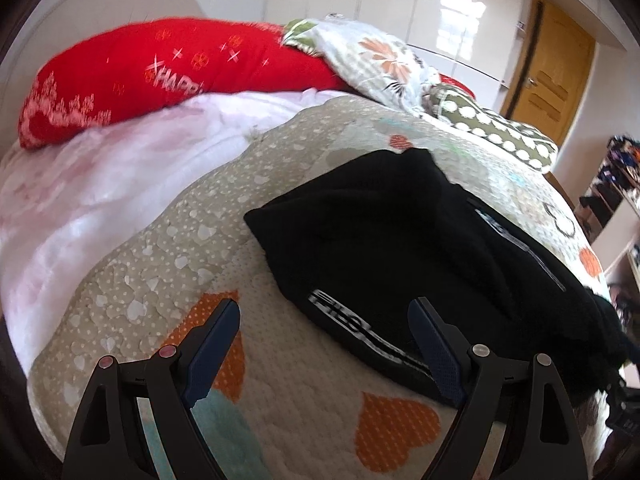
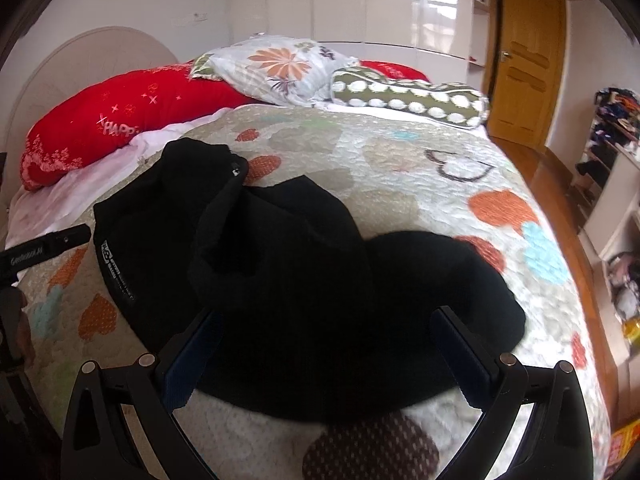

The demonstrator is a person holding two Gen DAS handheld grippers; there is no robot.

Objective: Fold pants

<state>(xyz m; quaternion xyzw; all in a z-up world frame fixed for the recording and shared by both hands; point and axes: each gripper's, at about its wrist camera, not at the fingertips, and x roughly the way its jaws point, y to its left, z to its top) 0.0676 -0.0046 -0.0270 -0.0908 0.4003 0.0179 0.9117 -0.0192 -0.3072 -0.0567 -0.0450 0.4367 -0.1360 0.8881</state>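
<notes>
Black pants (image 1: pixel 384 240) lie crumpled on the heart-patterned quilt (image 1: pixel 280 384). They carry a white logo stripe (image 1: pixel 360 328) along the near edge. My left gripper (image 1: pixel 324 308) is open and empty, just above the quilt, with its right finger over the pants' near edge. In the right wrist view the pants (image 2: pixel 304 280) are bunched in a heap, one part folded over another. My right gripper (image 2: pixel 326 320) is open and empty, hovering over the heap's near side. The left gripper's body (image 2: pixel 44 246) shows at the left edge of that view.
A red pillow (image 2: pixel 120 116), a floral pillow (image 2: pixel 280 68) and a dotted bolster (image 2: pixel 412 98) lie at the bed's head. A pink blanket (image 1: pixel 100 184) lies at the left. A wooden door (image 2: pixel 524 56) and cluttered shelves (image 2: pixel 608 152) stand to the right.
</notes>
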